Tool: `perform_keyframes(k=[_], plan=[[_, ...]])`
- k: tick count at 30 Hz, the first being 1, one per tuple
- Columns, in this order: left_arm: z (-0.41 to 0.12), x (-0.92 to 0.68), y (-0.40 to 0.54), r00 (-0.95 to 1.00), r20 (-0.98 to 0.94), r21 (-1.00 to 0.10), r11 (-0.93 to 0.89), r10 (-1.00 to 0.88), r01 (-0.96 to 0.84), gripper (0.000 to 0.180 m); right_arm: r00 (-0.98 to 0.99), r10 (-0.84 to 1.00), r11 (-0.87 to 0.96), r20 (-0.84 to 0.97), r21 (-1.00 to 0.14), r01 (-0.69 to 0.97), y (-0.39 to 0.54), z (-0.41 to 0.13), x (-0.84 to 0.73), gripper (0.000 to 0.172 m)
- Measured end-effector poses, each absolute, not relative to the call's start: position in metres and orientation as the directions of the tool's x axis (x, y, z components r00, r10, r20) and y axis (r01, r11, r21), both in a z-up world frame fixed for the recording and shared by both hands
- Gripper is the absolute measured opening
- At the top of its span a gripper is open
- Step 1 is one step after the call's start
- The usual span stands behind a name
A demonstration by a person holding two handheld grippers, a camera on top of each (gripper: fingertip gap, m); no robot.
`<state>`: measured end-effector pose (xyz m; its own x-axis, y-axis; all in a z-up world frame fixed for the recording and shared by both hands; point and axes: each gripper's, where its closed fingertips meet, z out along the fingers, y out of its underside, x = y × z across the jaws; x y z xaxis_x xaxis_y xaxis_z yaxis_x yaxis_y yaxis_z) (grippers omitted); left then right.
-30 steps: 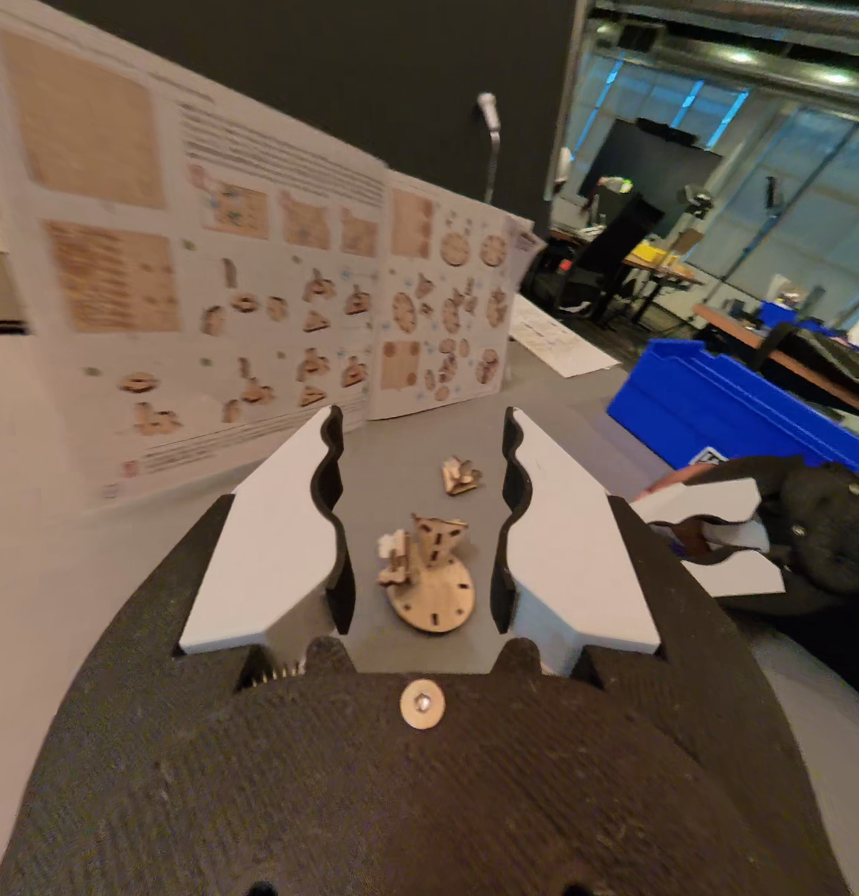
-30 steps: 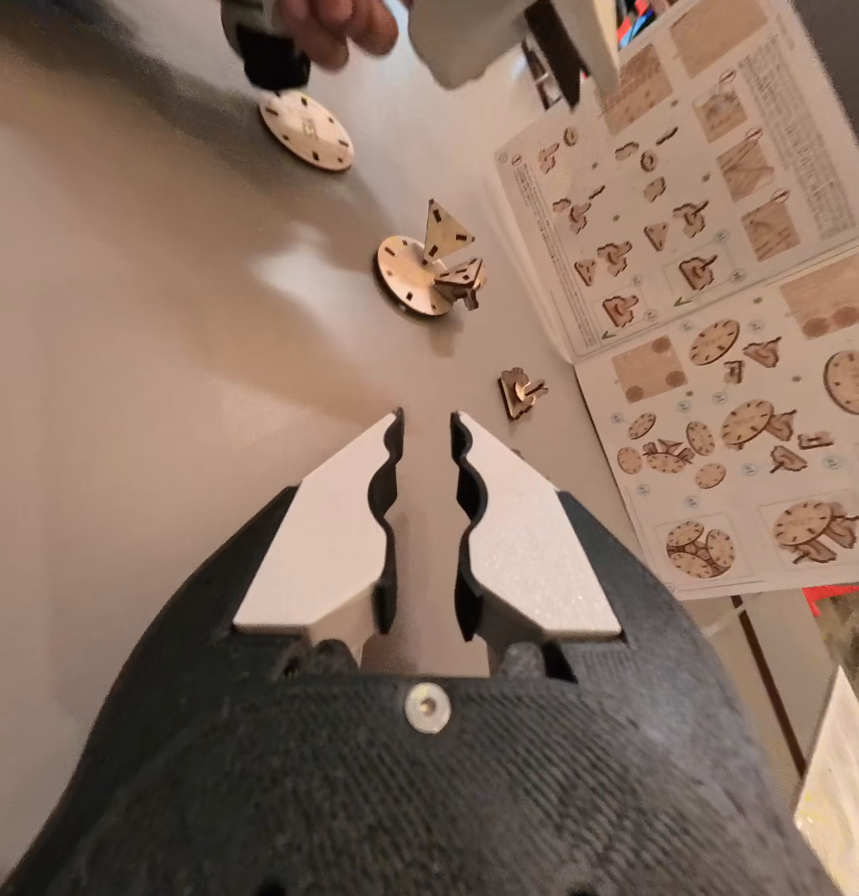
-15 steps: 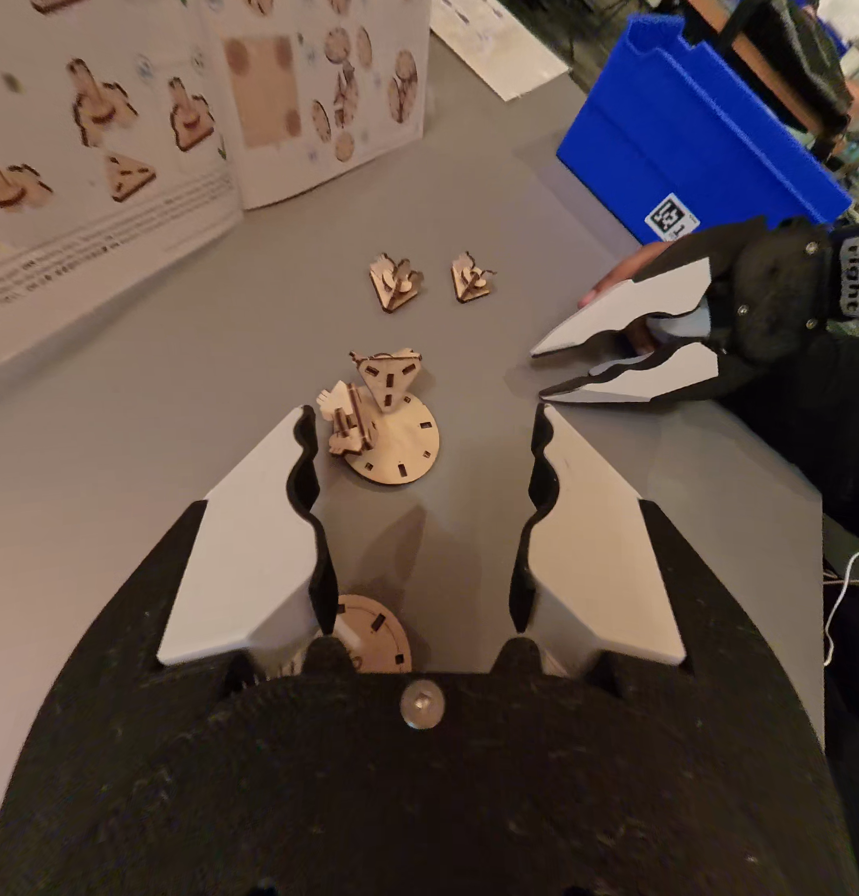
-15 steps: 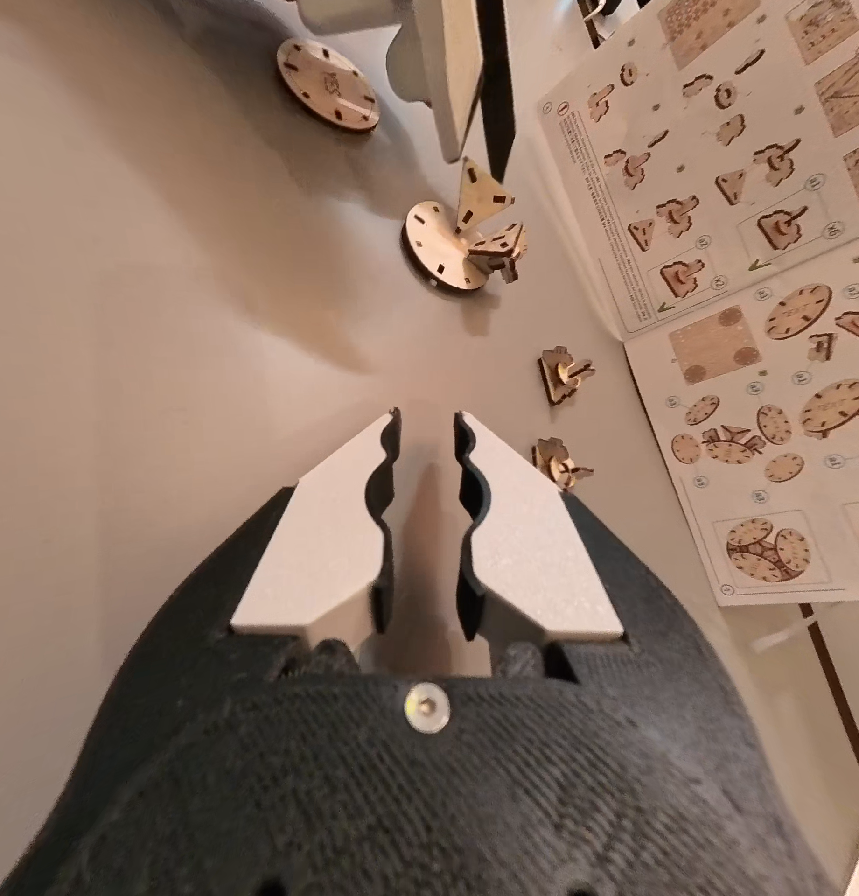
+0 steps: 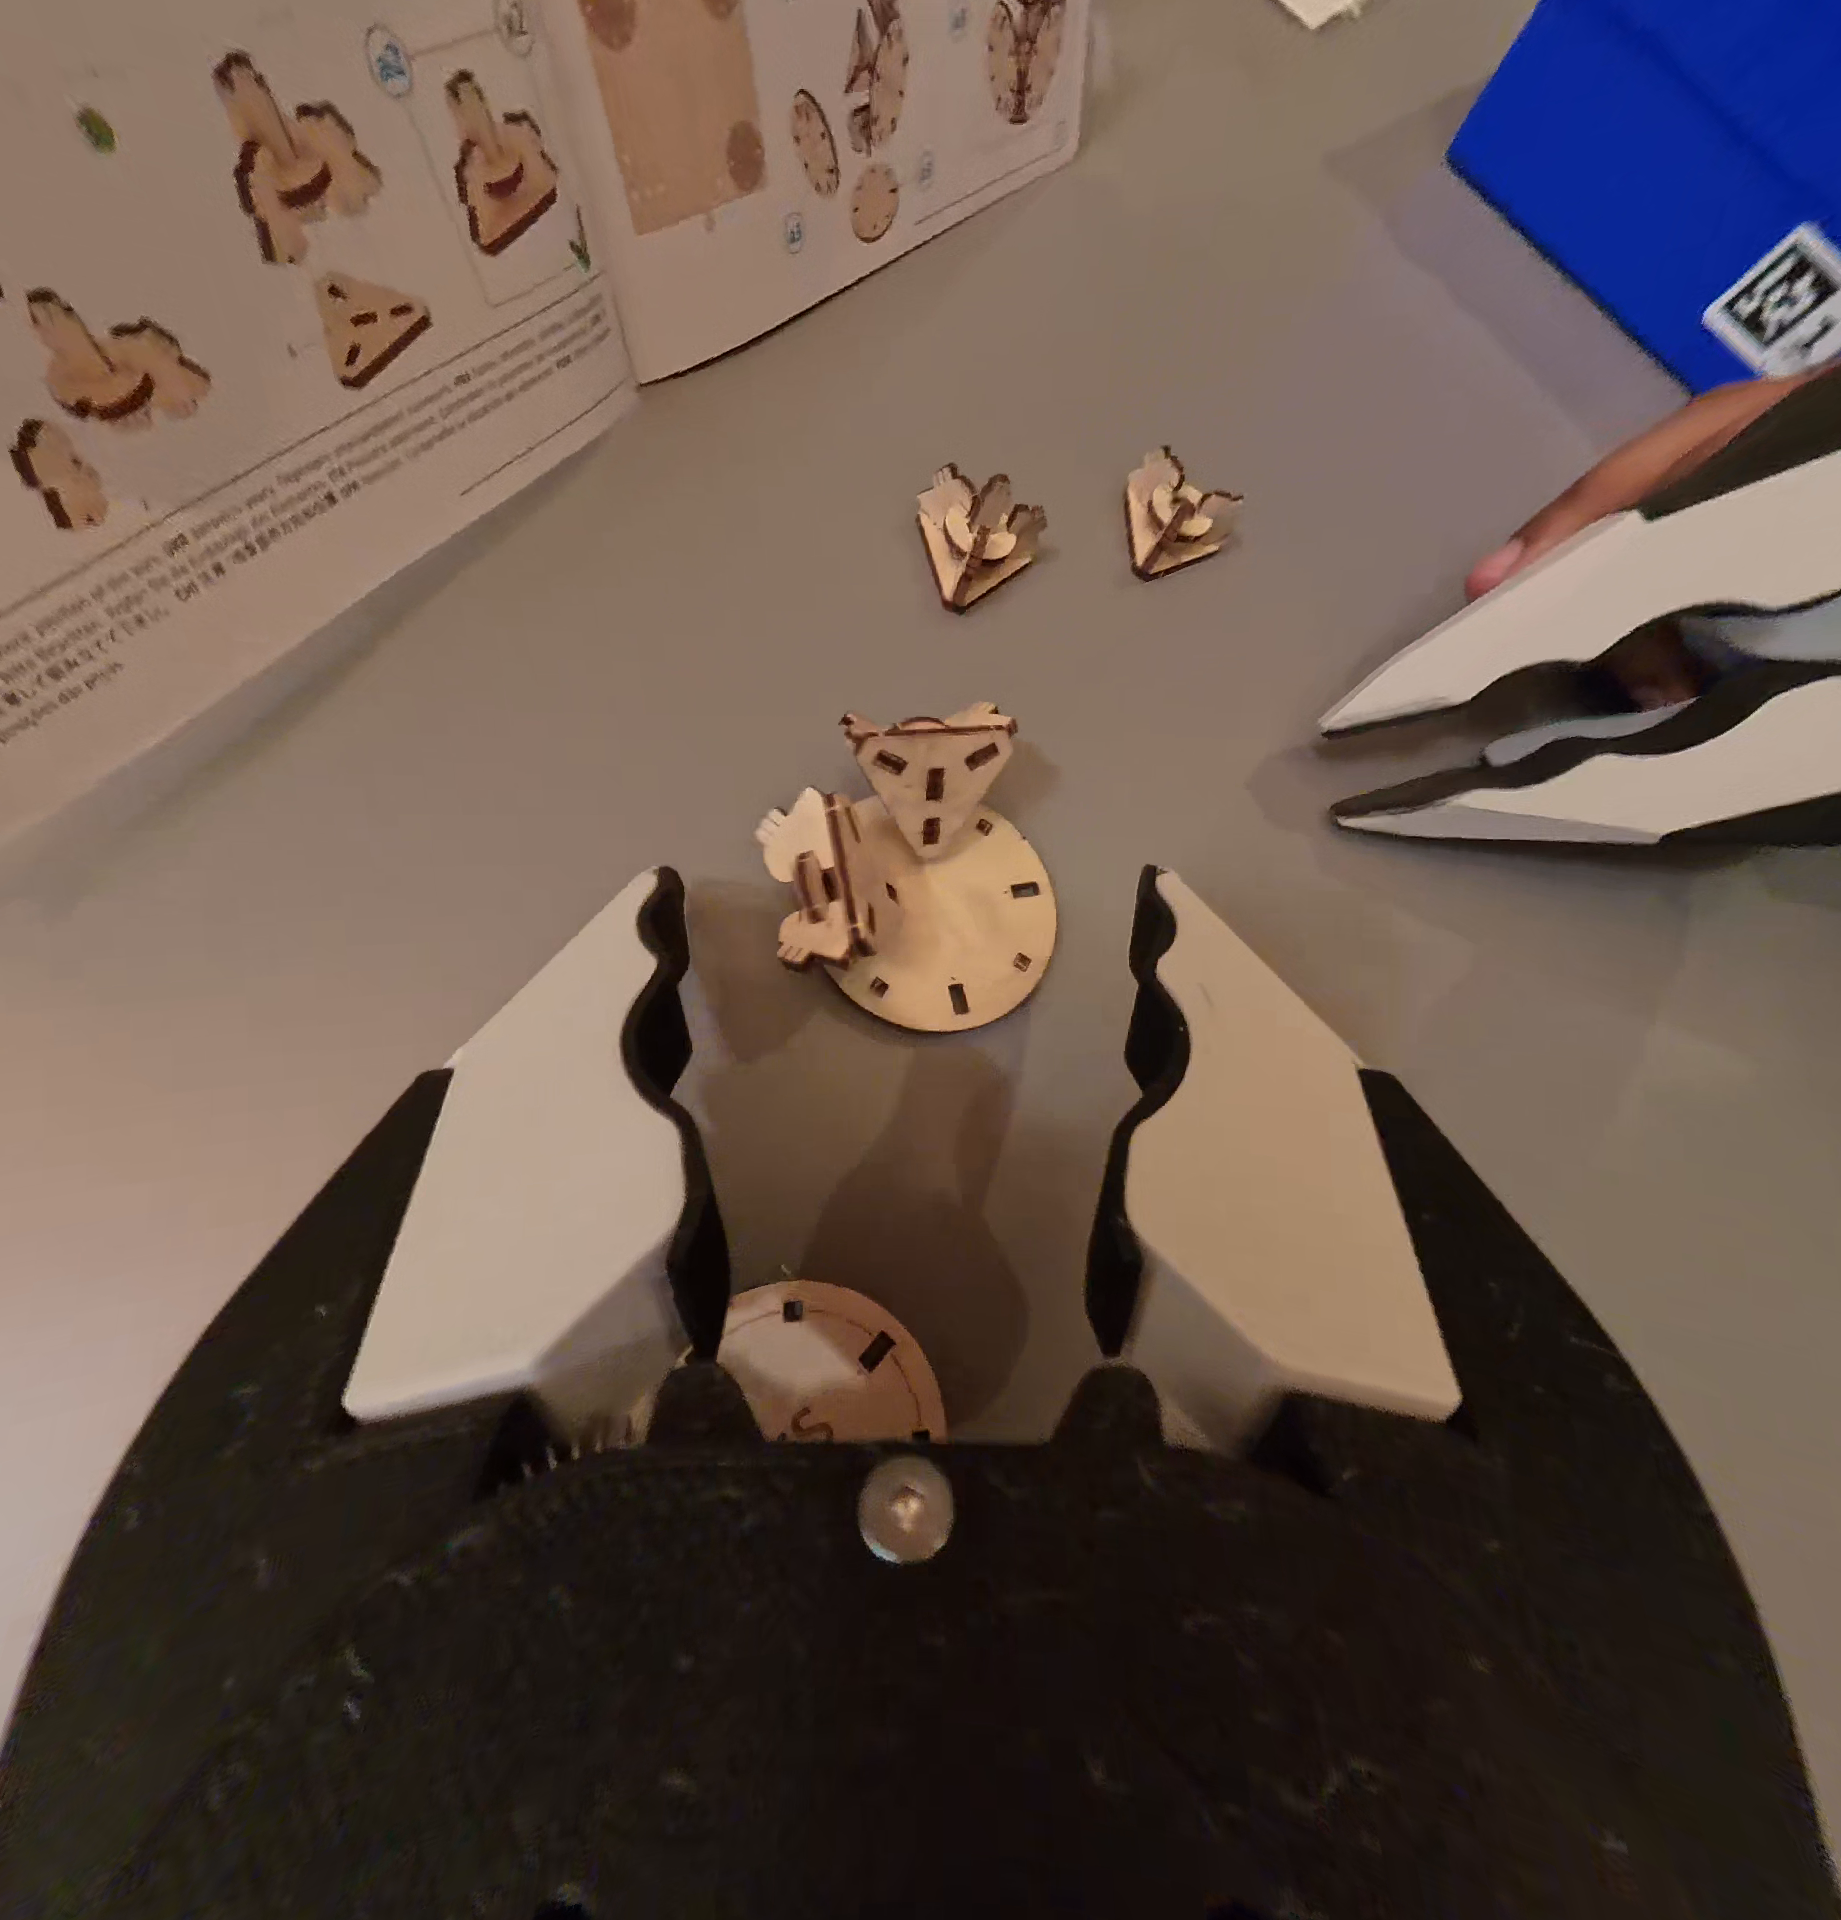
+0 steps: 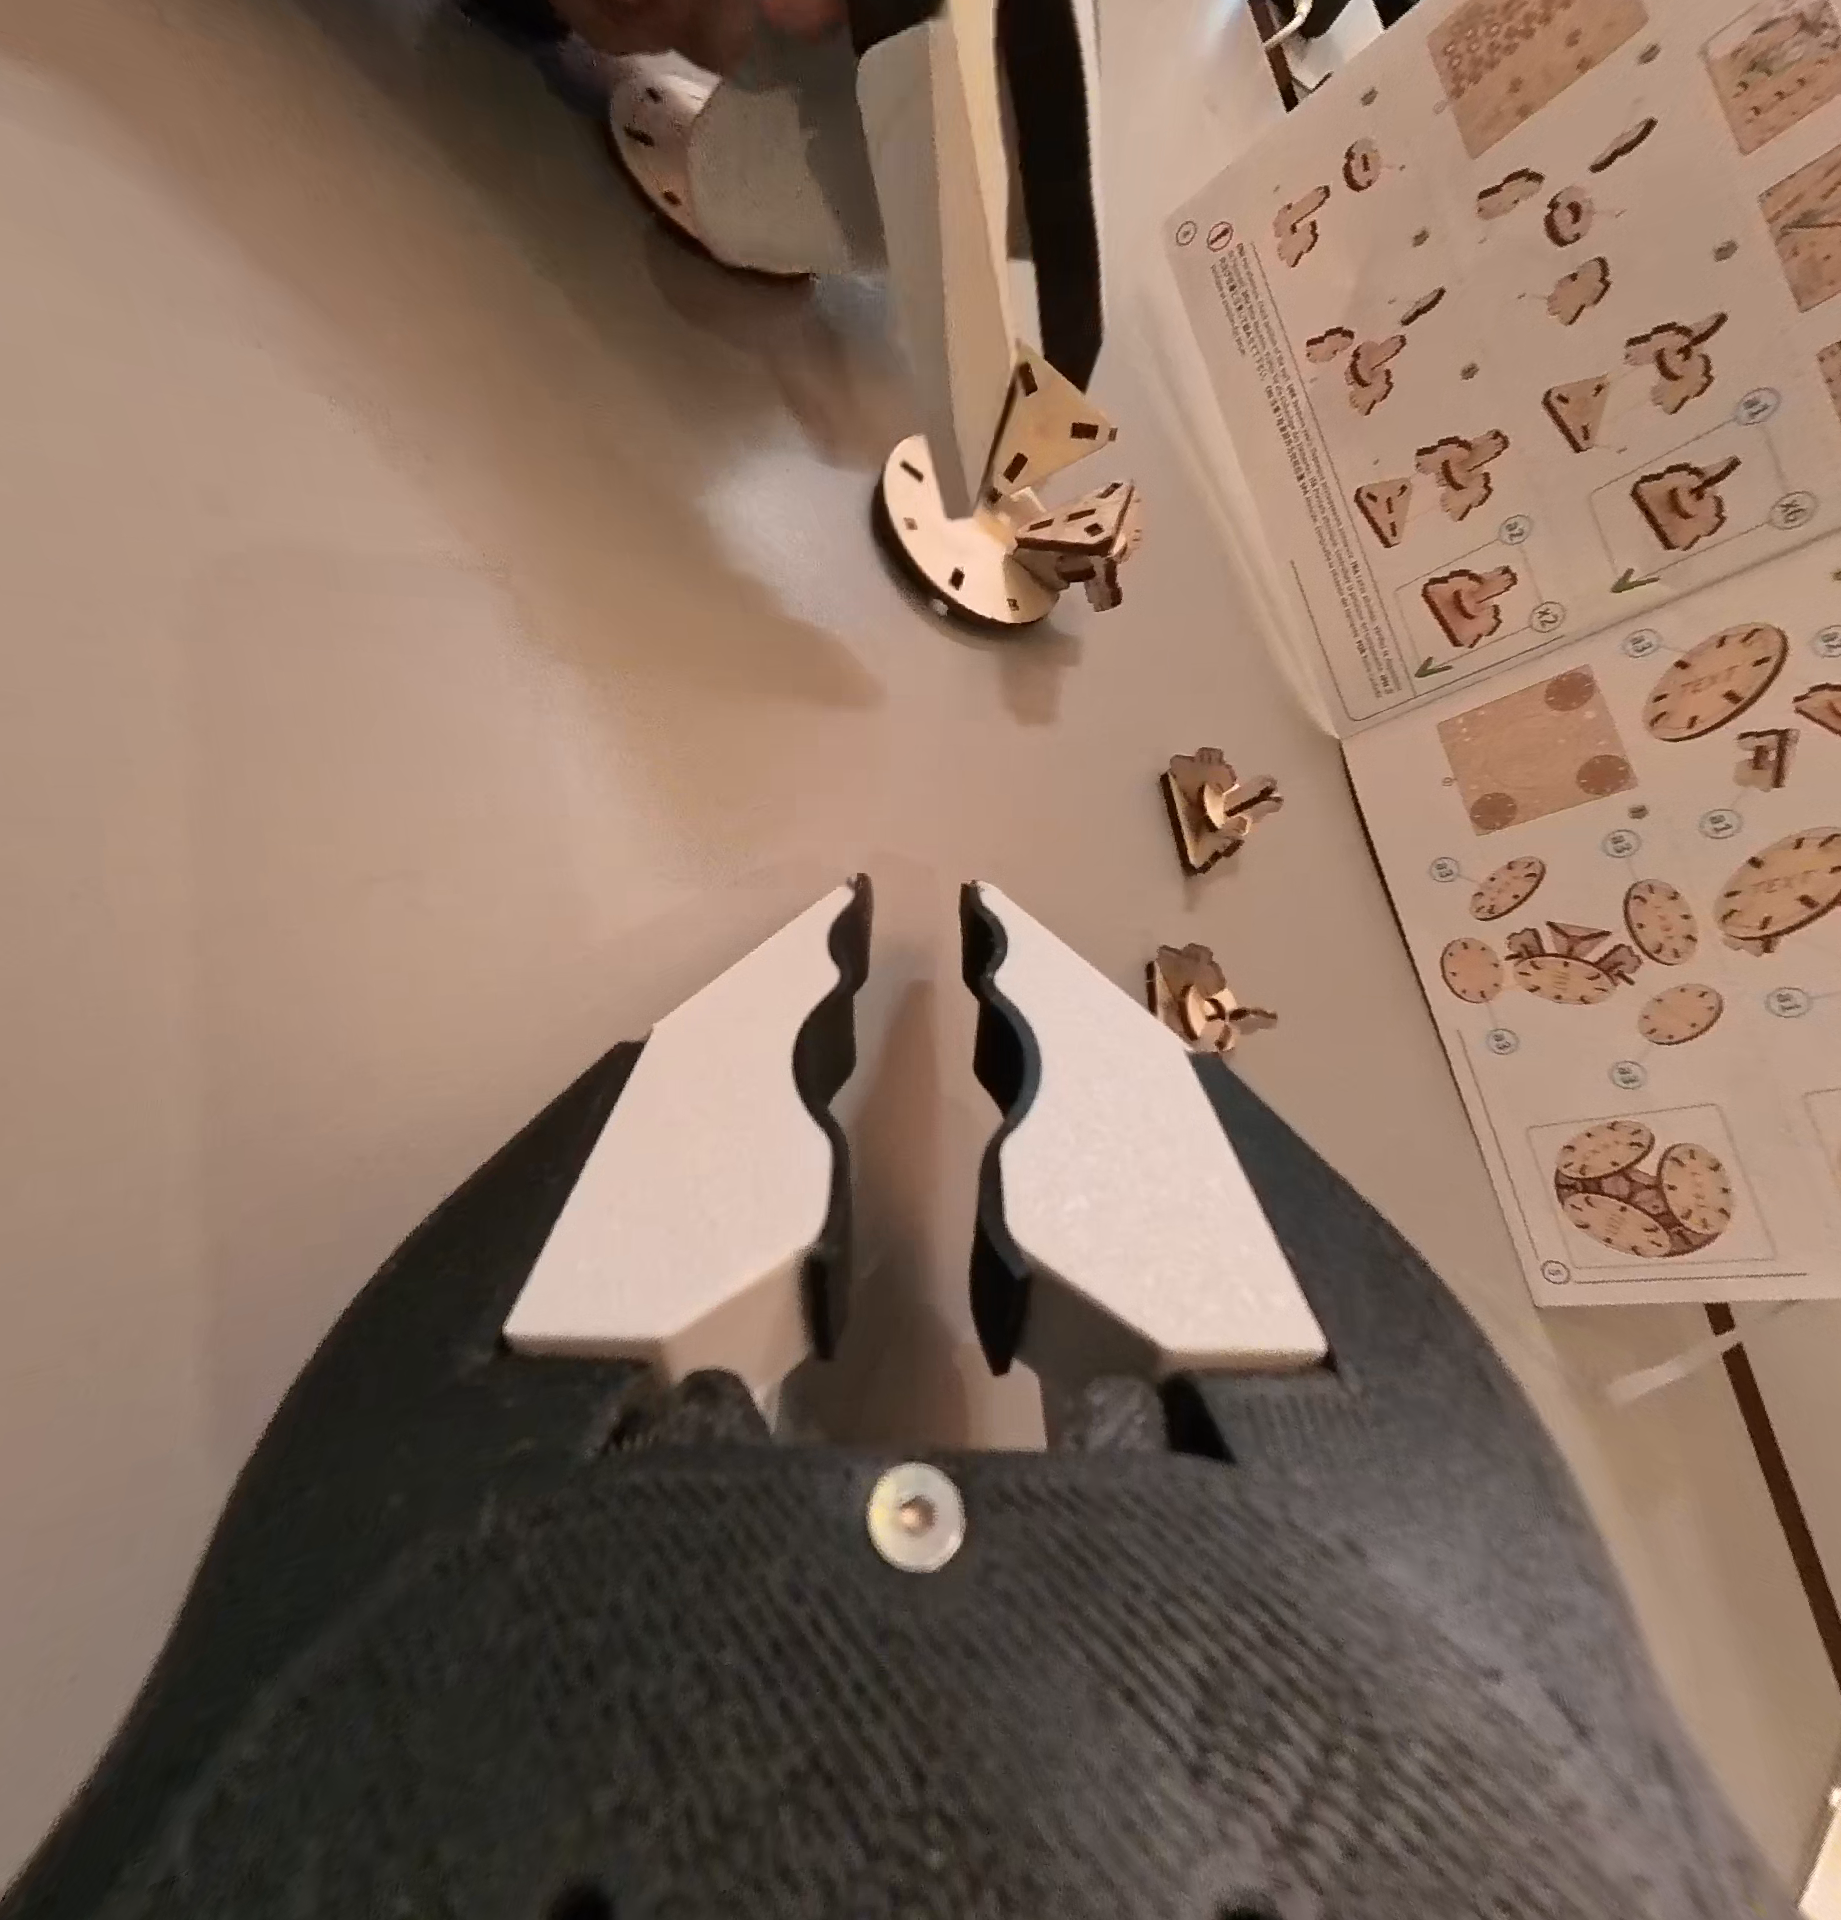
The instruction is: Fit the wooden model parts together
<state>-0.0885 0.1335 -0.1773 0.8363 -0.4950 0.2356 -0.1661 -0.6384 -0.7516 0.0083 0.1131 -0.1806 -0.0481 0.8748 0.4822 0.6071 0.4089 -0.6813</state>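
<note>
Here, left gripper fingers wide apart (bare) over wooden disc assembly, right gripper fingers narrowly parted.

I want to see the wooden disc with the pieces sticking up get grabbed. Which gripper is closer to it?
Left. The left gripper hangs wide open just before the disc assembly; the right gripper is nearly closed, farther off.

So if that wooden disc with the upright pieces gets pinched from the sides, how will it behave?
The disc looks thin and stiff, probably light. Its slotted-in triangle and side piece could pop loose or snap. Lying flat on the table, it will likely slide rather than roll.
</note>
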Motion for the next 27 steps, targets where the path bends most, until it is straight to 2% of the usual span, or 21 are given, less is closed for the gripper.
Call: perform_keyframes(k=[7, 12, 27], plan=[[-0.191, -0.086, 0.130, 0.844, 0.101, -0.718, -0.626, -0.526, -0.304, 0.080, -0.058, 0.864, 0.427, 0.501, -0.666, 0.611, 0.113, -0.181, 0.008, 0.016], [-0.193, -0.084, 0.128, 0.830, 0.035, -0.710, -0.598, -0.556, -0.371, 0.060, -0.069, 0.850, 0.448, 0.523, -0.646, 0.618, 0.112, -0.182, 0.008, 0.015], [-0.194, -0.064, 0.119, 0.778, 0.008, -0.706, -0.554, -0.628, -0.440, 0.062, 0.038, 0.902, 0.317, 0.430, -0.721, 0.616, 0.131, -0.176, 0.015, 0.016]])
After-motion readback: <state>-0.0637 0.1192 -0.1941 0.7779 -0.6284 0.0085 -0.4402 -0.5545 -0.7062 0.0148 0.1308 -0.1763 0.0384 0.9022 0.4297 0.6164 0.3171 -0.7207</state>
